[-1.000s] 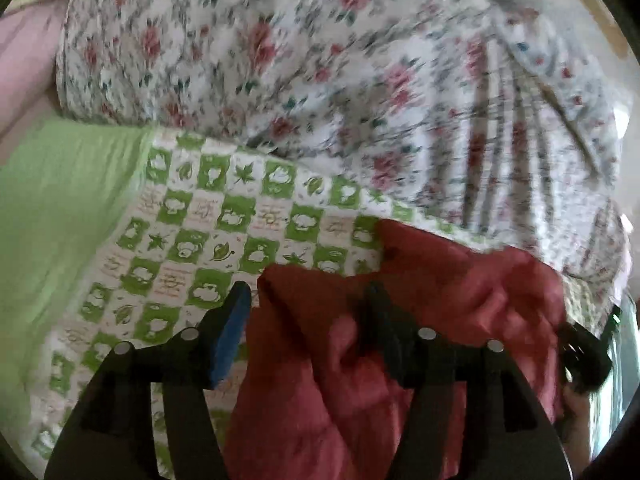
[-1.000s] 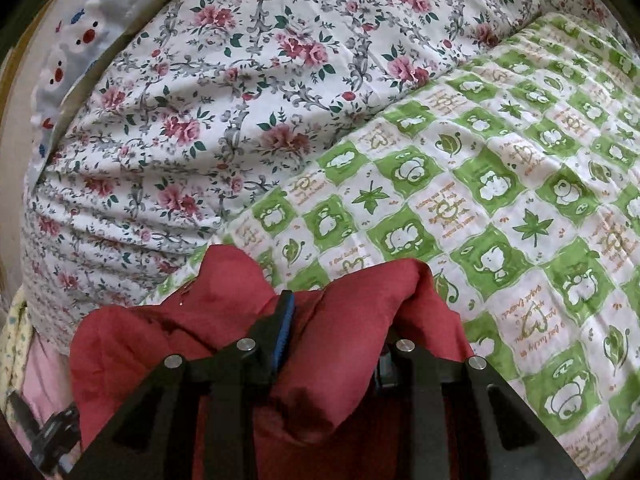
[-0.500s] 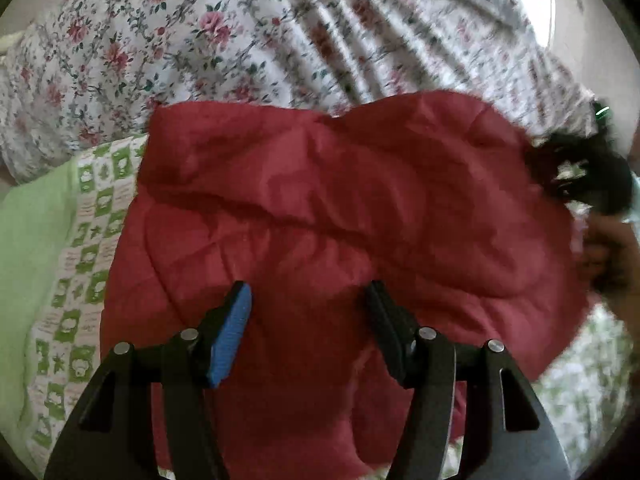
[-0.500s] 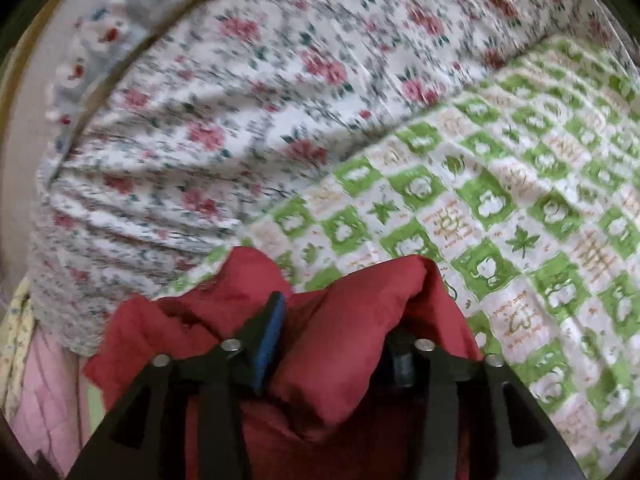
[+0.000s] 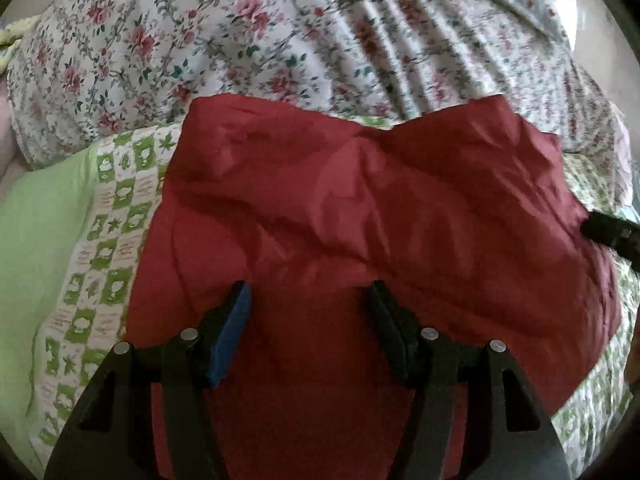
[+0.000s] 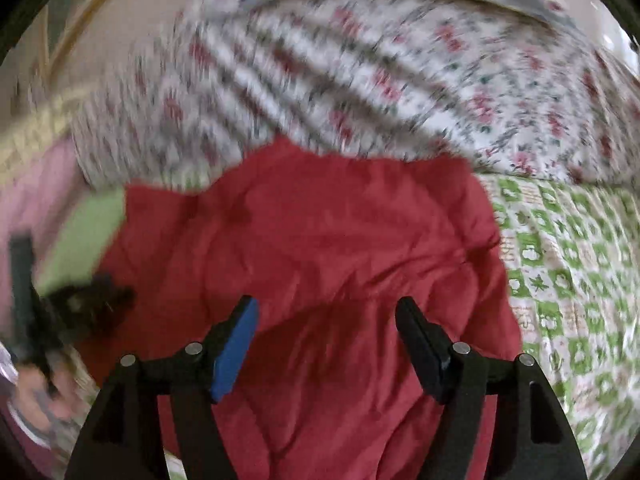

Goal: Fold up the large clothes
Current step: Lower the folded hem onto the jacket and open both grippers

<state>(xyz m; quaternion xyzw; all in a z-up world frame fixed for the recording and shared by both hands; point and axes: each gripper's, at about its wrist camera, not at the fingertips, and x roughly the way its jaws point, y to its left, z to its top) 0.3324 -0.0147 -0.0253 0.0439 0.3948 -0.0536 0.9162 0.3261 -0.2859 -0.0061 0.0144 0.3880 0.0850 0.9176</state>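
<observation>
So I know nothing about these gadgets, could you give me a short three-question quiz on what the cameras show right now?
1. True or false: the red garment lies spread on the green checked sheet.
2. Which gripper is clamped on cloth? A) left gripper B) right gripper C) neither
3. Fill in: behind the garment lies bedding with a ____ print.

Key
1. True.
2. C: on both, the jaws stand apart with the garment lying loose beneath them.
3. Floral, pink roses on white.
</observation>
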